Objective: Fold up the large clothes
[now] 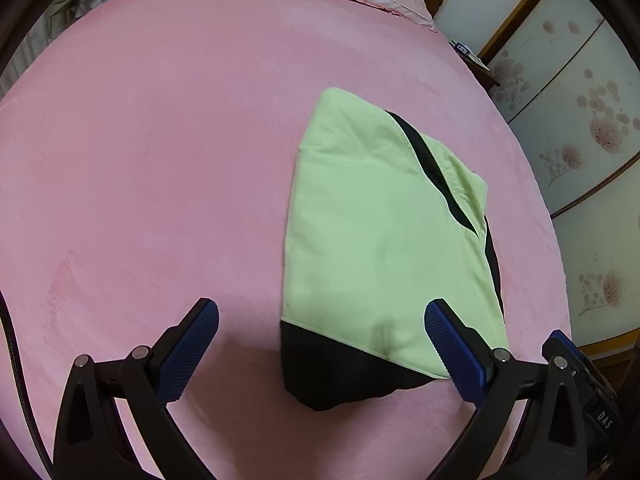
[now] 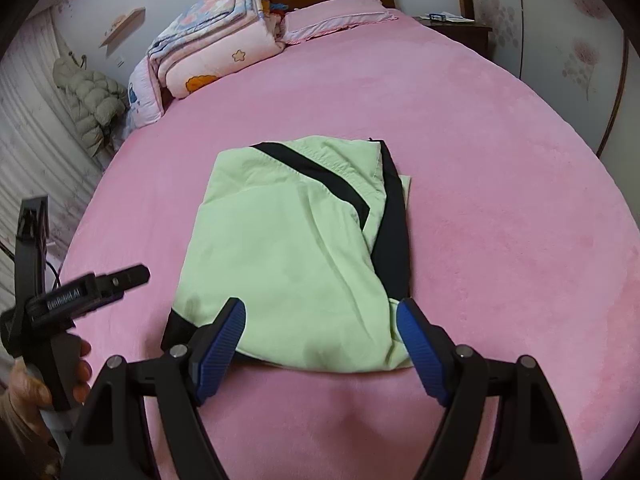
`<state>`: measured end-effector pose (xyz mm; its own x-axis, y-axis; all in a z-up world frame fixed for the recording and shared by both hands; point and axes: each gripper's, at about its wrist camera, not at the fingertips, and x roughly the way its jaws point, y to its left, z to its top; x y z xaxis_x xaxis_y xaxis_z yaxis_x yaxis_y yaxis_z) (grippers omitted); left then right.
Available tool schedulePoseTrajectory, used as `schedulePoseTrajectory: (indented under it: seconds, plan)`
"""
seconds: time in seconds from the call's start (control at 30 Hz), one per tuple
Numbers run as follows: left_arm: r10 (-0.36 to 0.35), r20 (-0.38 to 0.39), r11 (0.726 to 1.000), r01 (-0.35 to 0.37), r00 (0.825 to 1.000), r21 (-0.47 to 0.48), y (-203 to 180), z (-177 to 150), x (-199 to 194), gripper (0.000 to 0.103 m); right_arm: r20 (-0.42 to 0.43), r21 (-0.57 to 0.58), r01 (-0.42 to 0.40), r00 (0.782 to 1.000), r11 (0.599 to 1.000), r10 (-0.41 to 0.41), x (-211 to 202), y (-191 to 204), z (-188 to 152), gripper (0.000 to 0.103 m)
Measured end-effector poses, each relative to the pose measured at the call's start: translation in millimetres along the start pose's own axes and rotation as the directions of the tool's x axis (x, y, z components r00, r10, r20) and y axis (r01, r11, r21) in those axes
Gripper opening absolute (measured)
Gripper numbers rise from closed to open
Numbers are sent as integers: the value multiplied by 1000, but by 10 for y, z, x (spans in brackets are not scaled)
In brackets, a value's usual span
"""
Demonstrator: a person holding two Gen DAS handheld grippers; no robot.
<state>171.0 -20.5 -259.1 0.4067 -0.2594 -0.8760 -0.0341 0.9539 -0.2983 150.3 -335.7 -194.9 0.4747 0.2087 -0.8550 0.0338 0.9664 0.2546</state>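
A light green garment with black panels (image 1: 376,232) lies folded into a compact bundle on the pink bed (image 1: 160,160). My left gripper (image 1: 322,314) is open and empty, held above the garment's near black corner, its right finger over the green cloth. In the right wrist view the same garment (image 2: 288,248) lies flat ahead. My right gripper (image 2: 320,316) is open and empty, hovering over the garment's near edge. The left gripper body (image 2: 80,296) shows at the left there, held in a hand.
Folded quilts and pillows (image 2: 216,44) are stacked at the headboard. A grey puffer jacket (image 2: 92,104) hangs by the left wall. A bedside table (image 2: 460,28) stands far right. Wardrobe doors (image 1: 580,120) flank the bed's right side.
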Motion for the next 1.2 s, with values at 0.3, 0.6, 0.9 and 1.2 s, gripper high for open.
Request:
schedulePoseTrajectory:
  seconds: [0.3,0.6,0.9,1.2]
  plan:
    - [11,15,999,-12,1000,50,-108,2,169,102,15,23,14,1000,1000,-14,145,-130,3,78]
    - [-17,-54,1000,18,998,12,71,39,552,102,-88,29,21,996,999,-19,545,-365,78,78]
    - [-173,-106,984,166,979,-73,288,193,1013,102,-190,131,-102,974,986,126,1125,-760,213,78]
    - [-348,-182,937,336,920,-90,170,381,1464,98,-213,194,-310,913,931,348,1672,-899,349,67]
